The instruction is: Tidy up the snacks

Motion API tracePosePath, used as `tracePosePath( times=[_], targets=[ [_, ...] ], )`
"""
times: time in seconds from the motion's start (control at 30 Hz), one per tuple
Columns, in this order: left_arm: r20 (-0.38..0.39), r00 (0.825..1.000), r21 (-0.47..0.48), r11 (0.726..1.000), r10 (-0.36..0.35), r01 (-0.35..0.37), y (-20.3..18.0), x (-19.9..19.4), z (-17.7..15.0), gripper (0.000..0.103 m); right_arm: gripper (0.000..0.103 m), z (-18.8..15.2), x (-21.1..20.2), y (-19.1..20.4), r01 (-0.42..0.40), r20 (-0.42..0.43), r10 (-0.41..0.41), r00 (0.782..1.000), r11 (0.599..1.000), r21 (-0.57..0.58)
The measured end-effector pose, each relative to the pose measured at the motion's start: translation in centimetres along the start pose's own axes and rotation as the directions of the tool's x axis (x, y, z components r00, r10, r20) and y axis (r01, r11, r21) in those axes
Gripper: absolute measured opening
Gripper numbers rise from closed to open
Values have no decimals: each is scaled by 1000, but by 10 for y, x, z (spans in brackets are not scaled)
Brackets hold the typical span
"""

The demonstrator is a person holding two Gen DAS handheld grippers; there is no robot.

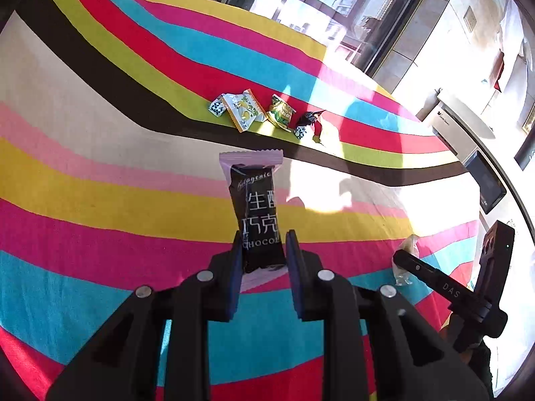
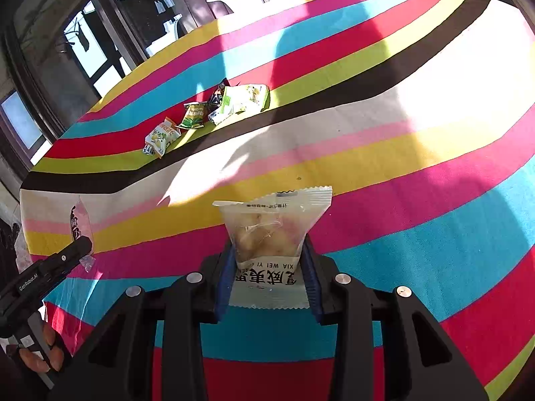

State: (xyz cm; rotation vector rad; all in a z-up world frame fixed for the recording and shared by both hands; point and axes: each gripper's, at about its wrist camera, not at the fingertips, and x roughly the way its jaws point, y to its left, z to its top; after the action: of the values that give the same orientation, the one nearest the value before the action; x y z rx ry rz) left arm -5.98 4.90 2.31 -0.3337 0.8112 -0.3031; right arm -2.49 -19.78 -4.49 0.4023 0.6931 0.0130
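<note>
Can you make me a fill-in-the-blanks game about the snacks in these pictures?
1. The left gripper is shut on a ____ chocolate wrapper with a pale crimped end.
2. The right gripper is shut on a see-through ____ snack packet.
3. The small pile of green and white snack packets lies on the ____ tablecloth.

Missing words: black; plastic; striped
</note>
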Motion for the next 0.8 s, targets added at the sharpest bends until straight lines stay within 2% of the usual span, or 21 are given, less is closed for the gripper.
tracePosePath(
  times=[0.13,0.2,0.47,0.8],
  targets=[
    [-10,1000,2,1000,-1,1,3,6,-15,24,37,0,-1,-1,3,4,-3,1000,1000,7],
    [20,1000,15,1000,-11,11,2,0,-15,25,37,0,-1,-1,2,7,-2,1000,1000,7],
    [19,998,11,998,-67,67,5,-1,-14,26,37,-1,-4,-3,-18,27,18,999,1000,16],
    [18,997,15,997,-77,77,2,-1,-13,26,37,-2,-21,-3,-119,84,119,989,993,-7]
  ],
)
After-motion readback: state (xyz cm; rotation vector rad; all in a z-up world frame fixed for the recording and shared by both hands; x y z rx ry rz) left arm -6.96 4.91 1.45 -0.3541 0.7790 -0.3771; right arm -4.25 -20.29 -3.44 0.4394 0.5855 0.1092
